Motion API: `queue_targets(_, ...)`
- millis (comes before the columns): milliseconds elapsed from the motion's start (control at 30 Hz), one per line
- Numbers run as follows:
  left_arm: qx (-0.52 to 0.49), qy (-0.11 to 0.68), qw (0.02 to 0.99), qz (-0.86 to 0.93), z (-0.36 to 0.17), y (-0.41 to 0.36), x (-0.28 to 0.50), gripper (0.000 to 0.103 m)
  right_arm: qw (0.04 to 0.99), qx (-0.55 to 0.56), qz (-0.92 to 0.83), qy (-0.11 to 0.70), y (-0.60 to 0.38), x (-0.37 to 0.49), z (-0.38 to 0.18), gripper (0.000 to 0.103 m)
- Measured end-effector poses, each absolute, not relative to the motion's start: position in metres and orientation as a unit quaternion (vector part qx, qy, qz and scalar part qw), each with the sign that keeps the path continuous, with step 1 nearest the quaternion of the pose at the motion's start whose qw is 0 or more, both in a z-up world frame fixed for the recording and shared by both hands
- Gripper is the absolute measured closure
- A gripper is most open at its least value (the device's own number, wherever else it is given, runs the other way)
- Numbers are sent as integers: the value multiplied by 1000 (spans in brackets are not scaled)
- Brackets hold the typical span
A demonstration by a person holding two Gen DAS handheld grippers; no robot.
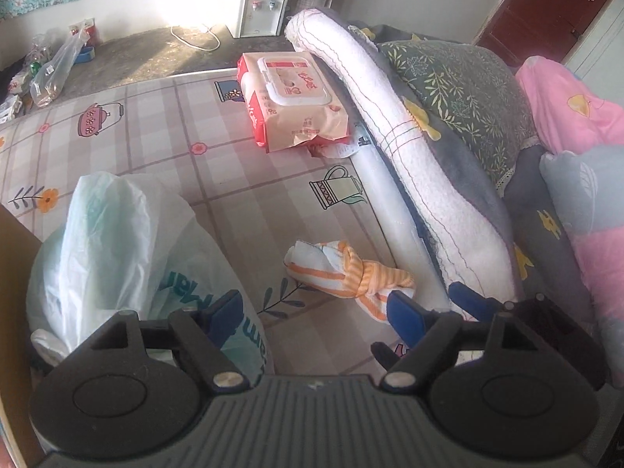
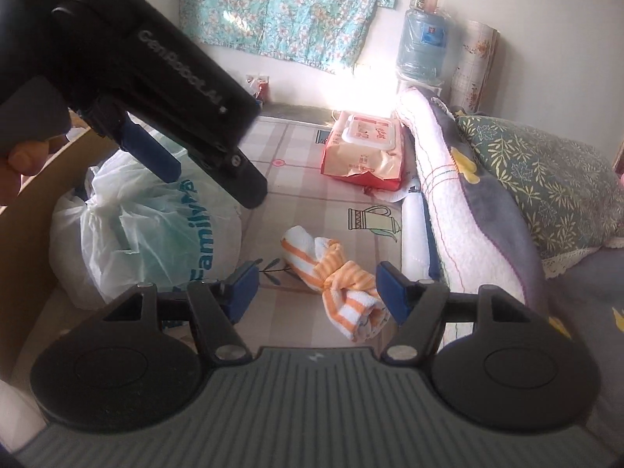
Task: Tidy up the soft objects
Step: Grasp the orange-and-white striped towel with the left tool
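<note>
Largest: a mattress under a checked sheet (image 1: 163, 132) printed with teapots and flowers, filling the middle of both views. Along its right edge, a long bank of bedding: a rolled white-and-grey blanket (image 1: 421, 179), a green leaf-print pillow (image 1: 464, 89), then a pink quilt (image 1: 565, 109) seen only from the left wrist. Against that bank, a clear plastic roll (image 1: 386, 202) lying lengthwise.

At the left, a tied white shopping bag (image 1: 117, 241), pressed against a brown cardboard wall (image 2: 35, 202) that only the right wrist view shows in full. Far end of the sheet: a red-and-cream pack of wet wipes (image 1: 292, 97), flat, lid up, touching the blanket roll.

Only from the left wrist: a water dispenser's taps (image 1: 263, 6), a white cable on the dark floor, bags of clutter (image 1: 50, 66) at the far left. Only from the right wrist: a floral curtain (image 2: 288, 7), the blue water jug (image 2: 423, 43), a patterned roll (image 2: 475, 66) against the wall.

Open sheet between bag and bedding bank, widest in the middle, narrowing toward the wipes.

Smallest: the knotted orange-and-white striped towel (image 2: 335, 280), on the bare sheet, near the plastic roll, apart from the bag.

Left gripper (image 1: 312, 312) pitched steeply down, jaws spread wide, empty, towel just ahead of the right pad; its black body crossing the upper left of the right wrist view, a thumb behind it. Right gripper (image 2: 318, 292) angled down, jaws apart, towel's near end between the pads (image 2: 392, 292), close to the right one, unpressed.
</note>
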State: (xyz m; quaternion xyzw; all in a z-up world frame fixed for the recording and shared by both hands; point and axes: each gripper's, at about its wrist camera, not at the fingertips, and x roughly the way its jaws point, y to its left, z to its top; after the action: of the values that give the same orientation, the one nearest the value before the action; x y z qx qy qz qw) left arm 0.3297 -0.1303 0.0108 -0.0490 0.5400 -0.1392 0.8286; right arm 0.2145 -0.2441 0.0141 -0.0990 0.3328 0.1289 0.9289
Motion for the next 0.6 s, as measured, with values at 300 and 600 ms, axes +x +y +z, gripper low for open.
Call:
queue_targets(300, -116, 615, 771, -114, -57, -155, 392, 36, 902, -139, 149, 381, -242, 279, -33, 36)
queue_targets(600, -151, 639, 744, -121, -83, -162, 404, 59, 883, -65, 146, 441, -253, 299, -56, 59)
